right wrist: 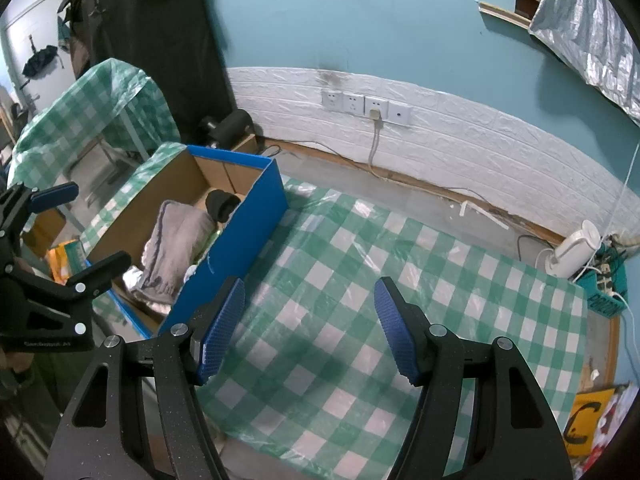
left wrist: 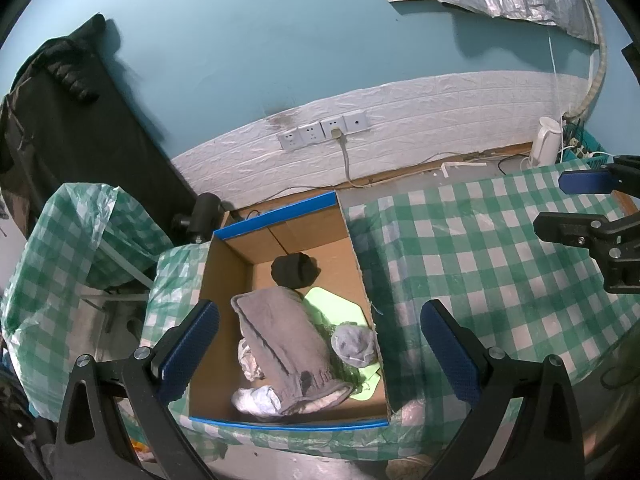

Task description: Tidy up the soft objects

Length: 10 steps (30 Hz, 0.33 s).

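My left gripper hangs wide and empty above the cardboard box holding the grey towel; my right gripper, equally wide, hovers over checked tablecloth.

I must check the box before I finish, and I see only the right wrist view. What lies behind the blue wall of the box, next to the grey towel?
Observer: A small grey-blue balled cloth lies against that wall, beside the grey towel.
Operator: Is something under them?
Observer: Yes, a flat light green sheet on the floor of the box.
Operator: Does the left gripper hold anything?
Observer: No, the left gripper is open and empty, above the box.
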### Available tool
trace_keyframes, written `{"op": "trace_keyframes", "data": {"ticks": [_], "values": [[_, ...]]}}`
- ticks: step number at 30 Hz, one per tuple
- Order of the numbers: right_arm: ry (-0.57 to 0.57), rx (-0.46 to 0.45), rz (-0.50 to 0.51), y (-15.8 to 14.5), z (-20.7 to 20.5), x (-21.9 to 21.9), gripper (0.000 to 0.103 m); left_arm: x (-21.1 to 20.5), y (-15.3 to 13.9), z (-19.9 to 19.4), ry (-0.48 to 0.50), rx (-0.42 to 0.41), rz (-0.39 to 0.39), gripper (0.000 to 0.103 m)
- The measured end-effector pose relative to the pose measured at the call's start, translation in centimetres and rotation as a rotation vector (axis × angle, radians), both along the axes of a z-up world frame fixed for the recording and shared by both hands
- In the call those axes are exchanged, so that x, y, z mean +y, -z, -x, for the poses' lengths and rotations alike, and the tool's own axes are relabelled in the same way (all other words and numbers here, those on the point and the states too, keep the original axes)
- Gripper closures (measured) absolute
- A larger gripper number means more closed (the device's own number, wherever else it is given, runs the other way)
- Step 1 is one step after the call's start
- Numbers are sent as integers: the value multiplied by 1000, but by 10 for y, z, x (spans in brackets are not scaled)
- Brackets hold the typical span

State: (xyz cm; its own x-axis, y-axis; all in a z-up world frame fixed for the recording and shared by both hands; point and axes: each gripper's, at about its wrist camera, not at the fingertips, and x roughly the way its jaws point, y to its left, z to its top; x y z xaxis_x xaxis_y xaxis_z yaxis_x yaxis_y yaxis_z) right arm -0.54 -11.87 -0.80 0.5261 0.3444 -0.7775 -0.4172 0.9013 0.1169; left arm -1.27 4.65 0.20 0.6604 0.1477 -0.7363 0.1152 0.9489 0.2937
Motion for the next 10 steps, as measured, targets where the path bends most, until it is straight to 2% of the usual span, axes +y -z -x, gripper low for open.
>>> {"op": "trace_keyframes", "data": {"ticks": [10], "values": [[1, 0, 0, 0, -1, 0, 36, -3, 0, 0, 1, -1, 0, 1]]}}
